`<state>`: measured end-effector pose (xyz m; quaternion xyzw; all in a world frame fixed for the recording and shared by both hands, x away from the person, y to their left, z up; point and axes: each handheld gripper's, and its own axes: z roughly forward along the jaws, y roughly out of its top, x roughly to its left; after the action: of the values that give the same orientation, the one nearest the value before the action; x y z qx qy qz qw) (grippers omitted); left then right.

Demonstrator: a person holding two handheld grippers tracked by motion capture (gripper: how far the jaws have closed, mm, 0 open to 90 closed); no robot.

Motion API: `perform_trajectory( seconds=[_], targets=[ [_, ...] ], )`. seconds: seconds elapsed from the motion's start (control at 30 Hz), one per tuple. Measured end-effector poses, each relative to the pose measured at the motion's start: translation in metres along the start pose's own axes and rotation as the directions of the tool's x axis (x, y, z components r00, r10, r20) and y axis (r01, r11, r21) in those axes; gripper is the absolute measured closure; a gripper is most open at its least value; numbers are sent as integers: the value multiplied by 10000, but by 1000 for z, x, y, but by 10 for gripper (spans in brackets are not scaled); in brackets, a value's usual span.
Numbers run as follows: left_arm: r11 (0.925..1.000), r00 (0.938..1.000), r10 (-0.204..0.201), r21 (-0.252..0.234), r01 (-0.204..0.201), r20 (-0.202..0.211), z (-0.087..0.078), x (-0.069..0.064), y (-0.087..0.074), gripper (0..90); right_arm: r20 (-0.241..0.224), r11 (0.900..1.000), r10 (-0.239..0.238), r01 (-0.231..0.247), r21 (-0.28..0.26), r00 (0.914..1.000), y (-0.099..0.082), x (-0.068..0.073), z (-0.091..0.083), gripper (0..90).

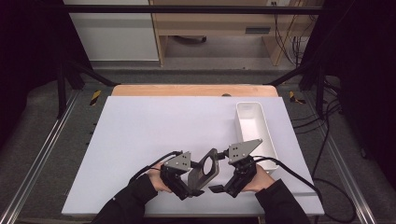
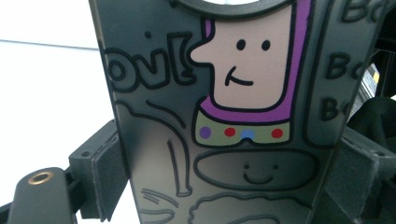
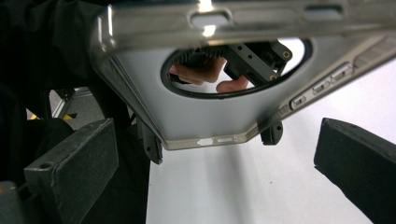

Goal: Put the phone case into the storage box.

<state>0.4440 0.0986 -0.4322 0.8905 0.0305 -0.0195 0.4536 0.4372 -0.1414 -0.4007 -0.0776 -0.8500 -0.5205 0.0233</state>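
Note:
A dark grey phone case with a round cutout is held tilted above the near edge of the white table. My left gripper is shut on it. In the left gripper view its padded jaws clamp both long edges of the case, whose face bears a cartoon print. My right gripper sits just right of the case with its jaws wide apart. In the right gripper view the case hangs ahead of and above the right gripper, nothing between its pads.
A long white bin stands at the table's right side, just beyond my right hand. Cables trail from both grippers toward the near edge. Black frame rails run along both sides of the table.

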Motion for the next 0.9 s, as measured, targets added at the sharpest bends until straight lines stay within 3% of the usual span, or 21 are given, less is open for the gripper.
perform_trajectory(
  seconds=[0.9],
  targets=[
    [9984,9990,289,474,-306,344,11,-4,-2,121,-332,9998,144,-148,-118,9993,1,-1,0,5]
  ],
)
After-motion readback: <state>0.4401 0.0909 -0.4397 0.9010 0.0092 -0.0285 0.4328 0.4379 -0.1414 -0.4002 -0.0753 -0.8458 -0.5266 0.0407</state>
